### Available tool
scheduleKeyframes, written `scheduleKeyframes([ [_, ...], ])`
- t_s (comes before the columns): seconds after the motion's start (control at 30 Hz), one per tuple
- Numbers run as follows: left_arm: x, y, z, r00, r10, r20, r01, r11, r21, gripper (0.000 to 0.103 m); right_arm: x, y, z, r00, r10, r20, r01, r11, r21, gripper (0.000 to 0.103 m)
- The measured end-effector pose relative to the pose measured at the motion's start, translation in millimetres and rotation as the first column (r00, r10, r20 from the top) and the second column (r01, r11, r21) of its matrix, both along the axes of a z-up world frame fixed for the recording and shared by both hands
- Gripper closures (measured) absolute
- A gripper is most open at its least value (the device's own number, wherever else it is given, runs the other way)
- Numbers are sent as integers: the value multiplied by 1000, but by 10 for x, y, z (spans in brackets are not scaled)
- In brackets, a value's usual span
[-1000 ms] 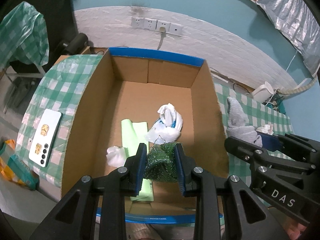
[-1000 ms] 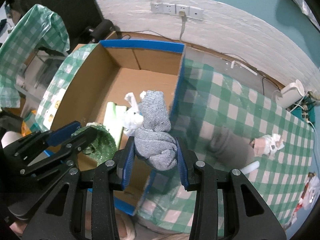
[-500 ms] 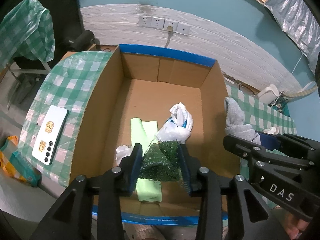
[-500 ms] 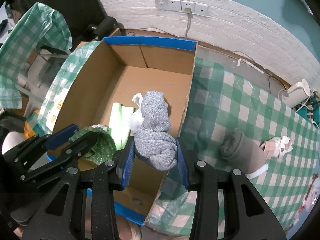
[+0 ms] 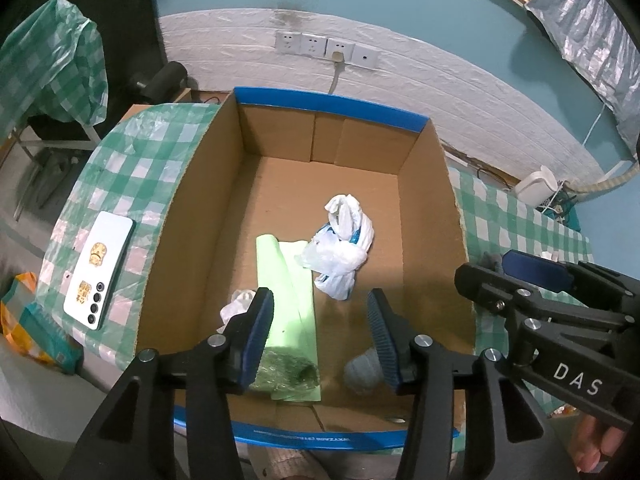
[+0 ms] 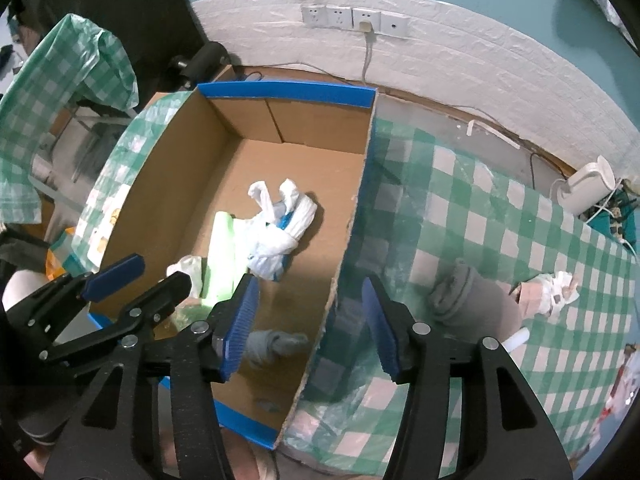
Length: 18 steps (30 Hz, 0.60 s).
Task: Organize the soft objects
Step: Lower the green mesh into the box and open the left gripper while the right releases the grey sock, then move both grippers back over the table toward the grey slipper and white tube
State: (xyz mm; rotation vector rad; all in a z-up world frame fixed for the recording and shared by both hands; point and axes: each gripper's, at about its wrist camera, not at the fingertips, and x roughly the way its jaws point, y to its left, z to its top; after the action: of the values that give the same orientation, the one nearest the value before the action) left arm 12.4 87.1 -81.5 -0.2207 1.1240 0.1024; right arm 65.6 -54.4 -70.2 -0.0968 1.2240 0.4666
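Note:
An open cardboard box [image 5: 188, 216] with a blue rim holds a white plastic bag bundle [image 5: 340, 240], a light green roll [image 5: 286, 292] and a small white wad [image 5: 240, 304]. A dark green mesh pad [image 5: 286, 372] lies on the near end of the roll. A grey sock [image 5: 362, 370] [image 6: 276, 344] rests on the box floor by the front wall. My left gripper [image 5: 319, 304] hovers over them, its jaws opening with nothing between them. My right gripper [image 6: 310, 286] straddles the box's right wall [image 6: 352, 220] from above, jaws also opening and free of the sock.
A white phone [image 5: 100, 264] lies on the checked cloth left of the box. Right of the box sit a rolled grey sock [image 6: 456, 296], a pink and white bundle [image 6: 552, 292] and a white tube [image 6: 516, 338]. A white device [image 6: 588, 184] stands by the wall.
Both grippers opened. The green mesh pad dropped from the left one onto the green roll, and the grey sock fell from the right one to the box floor.

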Motion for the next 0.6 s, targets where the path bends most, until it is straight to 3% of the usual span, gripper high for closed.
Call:
scheduleKeyframes([
  [0.6,34,-301,73,999,-49,8,49,999,4,53,-7,-438,-6,998,-69,13,69,998,-8,46],
])
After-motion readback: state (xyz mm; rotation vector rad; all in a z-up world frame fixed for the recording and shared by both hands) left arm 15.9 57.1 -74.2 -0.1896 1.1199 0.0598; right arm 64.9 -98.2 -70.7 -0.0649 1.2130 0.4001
